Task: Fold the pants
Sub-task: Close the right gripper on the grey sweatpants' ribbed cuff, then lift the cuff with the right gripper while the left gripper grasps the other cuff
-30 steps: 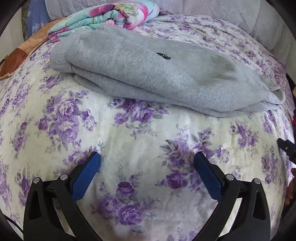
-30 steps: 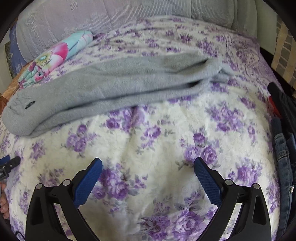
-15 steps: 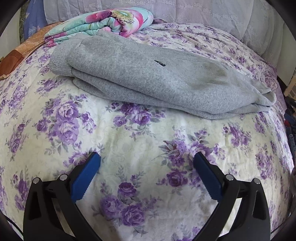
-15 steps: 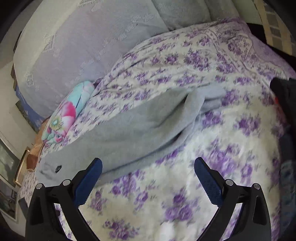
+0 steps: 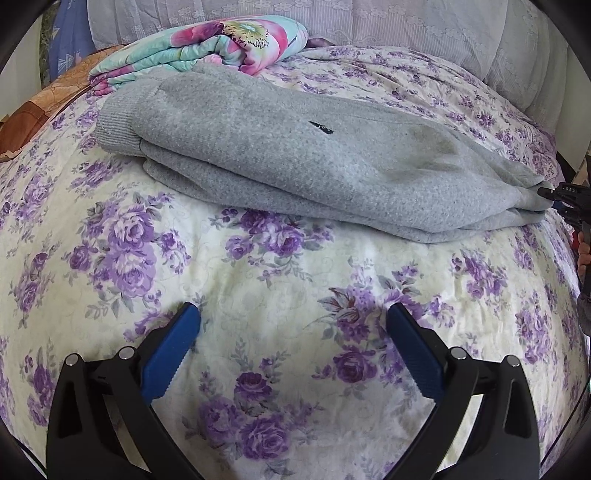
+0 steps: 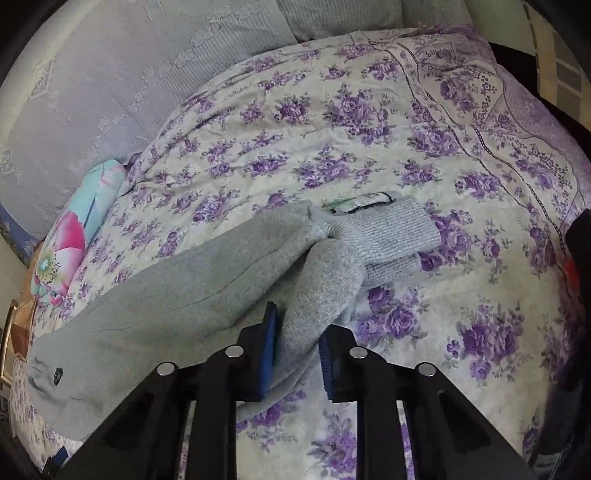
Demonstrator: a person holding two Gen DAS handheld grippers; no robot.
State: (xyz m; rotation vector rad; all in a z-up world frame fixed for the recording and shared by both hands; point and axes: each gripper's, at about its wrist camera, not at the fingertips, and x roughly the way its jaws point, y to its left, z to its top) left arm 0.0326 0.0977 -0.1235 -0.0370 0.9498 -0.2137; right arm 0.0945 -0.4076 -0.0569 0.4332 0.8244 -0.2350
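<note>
Grey sweatpants (image 5: pixel 295 147) lie folded lengthwise across a bedspread (image 5: pixel 258 280) printed with purple flowers. My left gripper (image 5: pixel 292 314) hovers open over bare bedspread in front of the pants, with nothing between its blue pads. In the right wrist view, my right gripper (image 6: pixel 297 325) is closing on a bunched fold of the pants (image 6: pixel 166 295), and the fabric is pinched between its pads (image 6: pixel 267 350). Just beyond it lies the ribbed end (image 6: pixel 388 236) with a label. From the left wrist view, the right gripper (image 5: pixel 561 199) shows at the pants' right end.
A folded pink and turquoise flowered blanket (image 5: pixel 221 44) lies behind the pants' left end. Grey lace-covered pillows (image 5: pixel 406 26) line the back. An orange-brown cloth (image 5: pixel 44 107) sits at the far left. Dark clothes (image 6: pixel 576 258) lie at the bed's right edge.
My right gripper swung over to the pants' right end and went from wide open to closed on the fabric. The left gripper stayed open in about the same place.
</note>
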